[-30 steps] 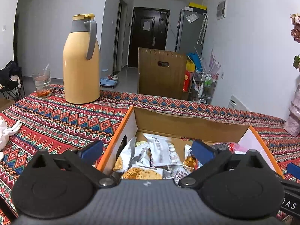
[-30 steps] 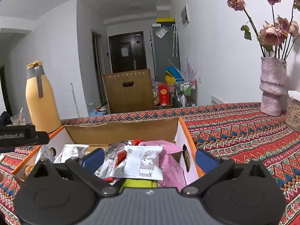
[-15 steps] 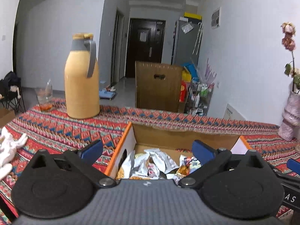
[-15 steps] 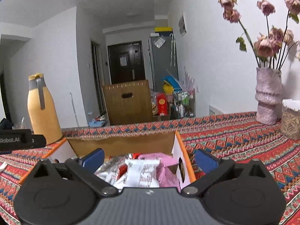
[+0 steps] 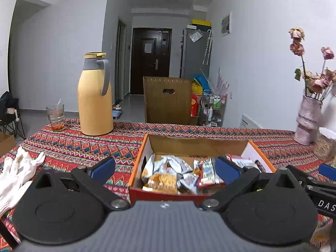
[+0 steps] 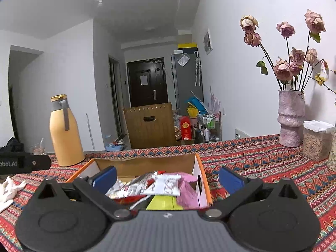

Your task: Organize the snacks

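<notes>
An orange-edged cardboard box (image 5: 195, 145) sits on the patterned tablecloth and holds several snack packets (image 5: 168, 174). It also shows in the right wrist view (image 6: 145, 163), with white, silver and pink packets (image 6: 166, 187) piled at its near right end. My left gripper (image 5: 164, 168) is open and empty, held just in front of the box's near wall. My right gripper (image 6: 167, 178) is open and empty, in front of the box's right end. The tip of the right gripper (image 5: 327, 171) shows at the far right of the left wrist view.
A yellow thermos jug (image 5: 94, 96) and a glass (image 5: 55, 116) stand at the back left. White gloves (image 5: 19, 172) lie at the left edge. A pink vase of dried roses (image 6: 290, 117) and a clear lidded jar (image 6: 317, 139) stand at the right.
Both grippers have pulled back and risen from over the box, so the box now appears smaller and farther. Both stay open and empty.
</notes>
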Demonstrator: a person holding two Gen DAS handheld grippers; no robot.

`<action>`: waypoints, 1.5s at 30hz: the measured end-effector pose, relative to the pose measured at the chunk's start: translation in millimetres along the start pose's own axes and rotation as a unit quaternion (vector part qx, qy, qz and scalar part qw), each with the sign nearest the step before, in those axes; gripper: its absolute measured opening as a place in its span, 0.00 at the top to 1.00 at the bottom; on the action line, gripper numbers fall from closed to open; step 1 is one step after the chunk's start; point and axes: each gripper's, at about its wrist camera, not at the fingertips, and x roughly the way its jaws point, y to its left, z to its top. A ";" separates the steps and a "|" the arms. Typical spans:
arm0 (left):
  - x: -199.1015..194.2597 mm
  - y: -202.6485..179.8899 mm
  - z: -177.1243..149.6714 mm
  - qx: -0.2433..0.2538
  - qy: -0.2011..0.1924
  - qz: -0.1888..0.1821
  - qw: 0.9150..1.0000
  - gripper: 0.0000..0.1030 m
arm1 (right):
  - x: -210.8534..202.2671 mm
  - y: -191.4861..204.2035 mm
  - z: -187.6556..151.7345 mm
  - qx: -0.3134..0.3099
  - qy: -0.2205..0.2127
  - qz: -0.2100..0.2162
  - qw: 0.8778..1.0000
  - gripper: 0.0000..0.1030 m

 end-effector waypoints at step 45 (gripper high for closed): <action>-32.6 16.8 -106.8 0.026 0.110 -0.051 0.992 0.00 | -48.5 -4.8 -92.1 -0.004 0.117 -0.002 0.993 0.00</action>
